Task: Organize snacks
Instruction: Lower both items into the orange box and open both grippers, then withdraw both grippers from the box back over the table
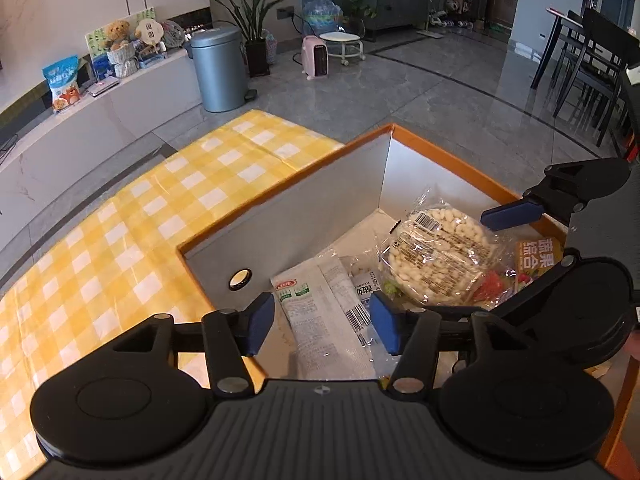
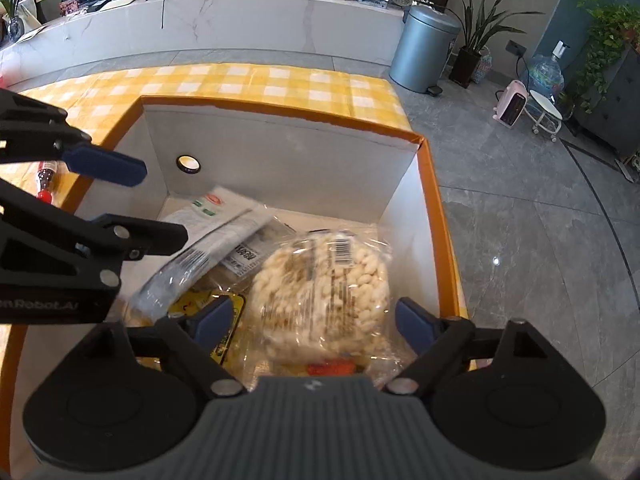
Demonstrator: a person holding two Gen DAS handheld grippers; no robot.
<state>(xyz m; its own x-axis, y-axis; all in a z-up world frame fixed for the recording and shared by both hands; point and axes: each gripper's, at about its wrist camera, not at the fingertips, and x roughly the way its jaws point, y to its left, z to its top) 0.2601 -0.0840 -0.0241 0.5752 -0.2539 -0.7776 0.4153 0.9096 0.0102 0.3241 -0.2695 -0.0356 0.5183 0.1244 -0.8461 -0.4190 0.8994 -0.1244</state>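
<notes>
A white pouch (image 1: 320, 320) with green print is lying at the left of the box (image 1: 280, 216), which is sitting on the checked tabletop (image 1: 120, 240). The left tongs (image 1: 322, 326) are hanging released over it, gripping nothing. Right of it, a clear puffed-rice pack (image 2: 324, 296) is resting on other snacks, mostly hiding them. The right tongs (image 2: 314, 326) are spreading wide around the pack, not touching.
</notes>
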